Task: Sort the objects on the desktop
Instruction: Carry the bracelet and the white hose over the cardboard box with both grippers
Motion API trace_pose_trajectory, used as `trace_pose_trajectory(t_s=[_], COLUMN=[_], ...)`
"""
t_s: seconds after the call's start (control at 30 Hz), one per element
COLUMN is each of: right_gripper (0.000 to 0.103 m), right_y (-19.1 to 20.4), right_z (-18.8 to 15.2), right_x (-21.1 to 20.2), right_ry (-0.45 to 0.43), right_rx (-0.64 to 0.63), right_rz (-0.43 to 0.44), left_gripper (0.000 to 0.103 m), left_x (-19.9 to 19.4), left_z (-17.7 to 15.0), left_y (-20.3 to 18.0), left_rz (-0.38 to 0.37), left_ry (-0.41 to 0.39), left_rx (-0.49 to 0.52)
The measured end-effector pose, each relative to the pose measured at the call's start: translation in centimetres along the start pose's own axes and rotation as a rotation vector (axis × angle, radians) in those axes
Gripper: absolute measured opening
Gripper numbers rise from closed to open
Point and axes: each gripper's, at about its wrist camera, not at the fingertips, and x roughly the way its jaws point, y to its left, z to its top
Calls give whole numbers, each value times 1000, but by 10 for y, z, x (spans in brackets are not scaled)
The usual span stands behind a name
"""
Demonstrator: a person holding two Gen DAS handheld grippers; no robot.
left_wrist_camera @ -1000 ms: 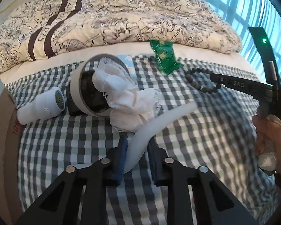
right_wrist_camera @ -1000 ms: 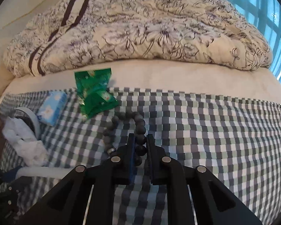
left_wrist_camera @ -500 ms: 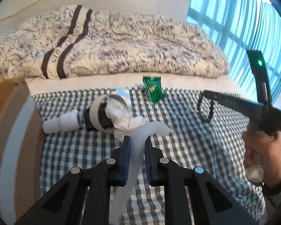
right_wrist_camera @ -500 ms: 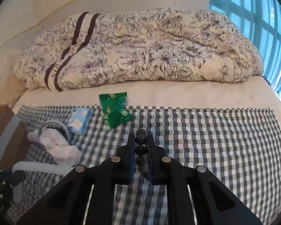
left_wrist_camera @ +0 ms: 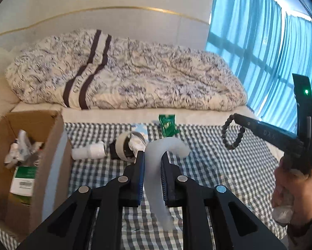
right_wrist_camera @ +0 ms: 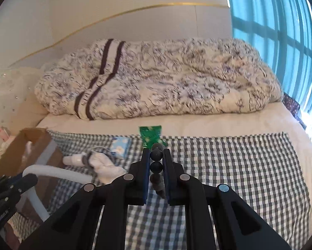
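Note:
My left gripper is shut on a curved white foam tube, held above the checked cloth. My right gripper is shut on a dark bead bracelet. In the left wrist view the bracelet hangs from the right gripper's tips in the air at the right. An open cardboard box holding several items stands at the left. The right wrist view shows the tube beside that box.
On the cloth lie a green packet, a tape roll with crumpled tissue, a white bottle and a blue tissue pack. A floral duvet fills the back. A hand holds the right gripper.
Both grippers have risen and pulled back from the cloth. The tube and the bracelet came up with them, and the cardboard box has come into view at the left.

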Motion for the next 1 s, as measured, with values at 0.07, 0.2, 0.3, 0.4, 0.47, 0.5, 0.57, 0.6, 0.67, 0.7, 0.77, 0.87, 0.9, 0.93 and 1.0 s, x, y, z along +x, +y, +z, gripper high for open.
trace_pose_trajectory(t_s=[0.07,0.2,0.3,0.4,0.47,0.5,0.57,0.6,0.67,0.7,0.77,0.87,0.9,0.93,1.0], right_gripper=[11,11,11,11,11,11,11,11,11,11,11,11,11,11,11], right_y=[11,33,49,64,74,79,92,97,109,117,131,147,156,162,174], right_z=[2,6,9,14,16,18,20,21,22,23,24,25,26,26,26], right_x=[-11,-35,-53,-68,-77,-81,-89,-92,-97,-99,-104,-107,-108,-109,-109], right_ry=[-16,-53,-83,-110,-124,-132,-146,-152,-161,-166,-174,-183,-185,-185,-183], right_rx=[-9,-28,-48,-68,-76,-81,-96,-100,-109,-115,-127,-143,-150,-157,-170], right_rz=[10,34,47,57,69,77,92,98,115,125,145,171,184,194,214], left_gripper=[14,14,14,14,14,14,14,14,14,14,14,14,14,14,14], left_x=[-13,-44,-64,-83,-94,-99,-110,-116,-126,-131,-139,-153,-156,-160,-166], left_z=[4,13,18,22,24,24,25,26,27,28,28,28,28,28,27], left_y=[2,12,22,31,38,41,47,50,58,62,71,86,91,97,108], left_rz=[14,36,51,68,73,79,93,101,117,125,140,168,176,189,206], left_ry=[-23,-75,-107,-136,-148,-155,-171,-178,-193,-199,-210,-223,-226,-230,-235], left_rx=[-9,-26,-41,-54,-65,-66,-65,-65,-66,-68,-73,-80,-83,-88,-98])
